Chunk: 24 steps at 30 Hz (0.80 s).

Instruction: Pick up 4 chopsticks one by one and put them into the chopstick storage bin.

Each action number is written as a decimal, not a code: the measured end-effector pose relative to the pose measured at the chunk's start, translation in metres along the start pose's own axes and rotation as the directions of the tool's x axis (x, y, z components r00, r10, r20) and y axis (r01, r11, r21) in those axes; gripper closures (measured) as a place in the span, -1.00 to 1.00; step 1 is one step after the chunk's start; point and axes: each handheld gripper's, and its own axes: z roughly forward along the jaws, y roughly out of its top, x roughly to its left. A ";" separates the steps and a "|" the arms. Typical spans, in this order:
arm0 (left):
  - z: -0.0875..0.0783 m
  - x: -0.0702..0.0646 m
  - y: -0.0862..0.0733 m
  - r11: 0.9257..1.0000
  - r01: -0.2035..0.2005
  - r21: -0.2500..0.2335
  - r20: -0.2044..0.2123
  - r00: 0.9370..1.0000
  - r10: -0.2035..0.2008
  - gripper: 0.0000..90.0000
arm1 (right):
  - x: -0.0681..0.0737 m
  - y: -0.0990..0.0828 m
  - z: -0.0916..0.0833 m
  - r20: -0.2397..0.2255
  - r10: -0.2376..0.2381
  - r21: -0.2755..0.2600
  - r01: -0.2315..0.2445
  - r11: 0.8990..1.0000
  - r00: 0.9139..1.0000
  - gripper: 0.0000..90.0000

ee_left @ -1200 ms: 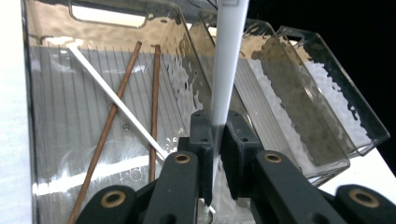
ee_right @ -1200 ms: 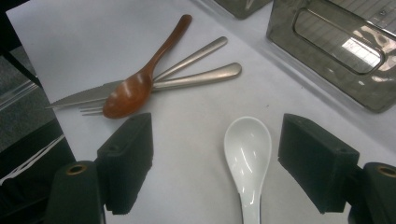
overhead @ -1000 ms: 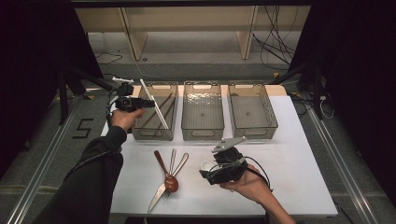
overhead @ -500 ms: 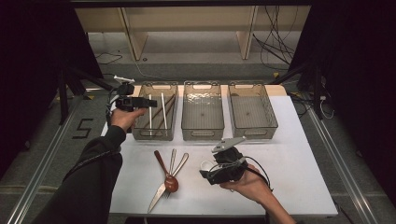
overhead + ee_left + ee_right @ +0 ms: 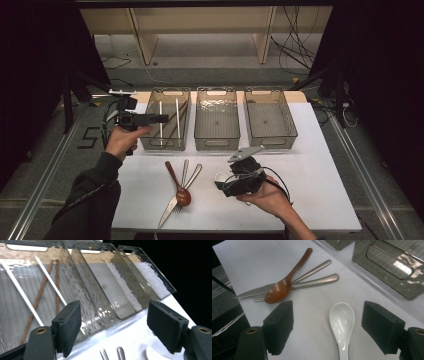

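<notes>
My left gripper (image 5: 162,118) hovers over the near left corner of the left bin (image 5: 165,145); its jaws stand open and hold nothing (image 5: 116,326). Two white chopsticks (image 5: 160,122) (image 5: 50,280) and brown chopsticks (image 5: 37,300) lie in that bin. My right gripper (image 5: 222,184) is low over the table near the front, open (image 5: 329,327). A white ceramic spoon (image 5: 342,320) (image 5: 220,176) lies on the table between its jaws, untouched. To its left lie a brown wooden spoon (image 5: 284,285) (image 5: 179,187), a metal knife (image 5: 252,293) and a fork (image 5: 317,281), overlapping.
The middle bin (image 5: 216,145) and the right bin (image 5: 272,142) stand in a row with the left one at the back of the white table (image 5: 320,190); nothing shows inside them. Cables trail from both grippers. Beyond the table are shelf legs and floor cables.
One second ago my left gripper held a white chopstick slanted over the left bin. It has let go; the chopstick now lies in the bin. The right gripper has not moved.
</notes>
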 end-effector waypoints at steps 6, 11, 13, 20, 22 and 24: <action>-0.006 -0.012 -0.015 0.998 -0.054 0.018 0.021 0.998 0.054 -0.46 | -0.002 0.000 0.000 0.010 0.005 0.018 -0.005 1.000 1.000 -0.41; -0.006 -0.019 -0.029 0.995 -0.096 0.030 0.042 0.995 0.095 -0.50 | -0.007 -0.004 0.004 0.022 0.024 0.047 -0.025 0.999 0.999 -0.41; -0.006 -0.022 -0.034 0.994 -0.106 0.025 0.056 0.993 0.104 -0.51 | -0.009 -0.006 0.005 0.031 0.030 0.062 -0.032 0.998 0.999 -0.41; -0.005 -0.028 -0.053 0.990 -0.138 0.011 0.085 0.987 0.137 -0.56 | -0.012 -0.007 0.007 0.036 0.032 0.077 -0.035 0.996 0.999 -0.41; -0.005 -0.029 -0.058 0.990 -0.144 0.002 0.091 0.986 0.143 -0.58 | -0.013 -0.009 0.008 0.038 0.034 0.085 -0.037 0.996 0.999 -0.41; -0.006 -0.030 -0.062 0.989 -0.151 -0.002 0.096 0.984 0.150 -0.59 | -0.014 -0.011 0.008 0.035 0.035 0.093 -0.038 0.995 0.999 -0.41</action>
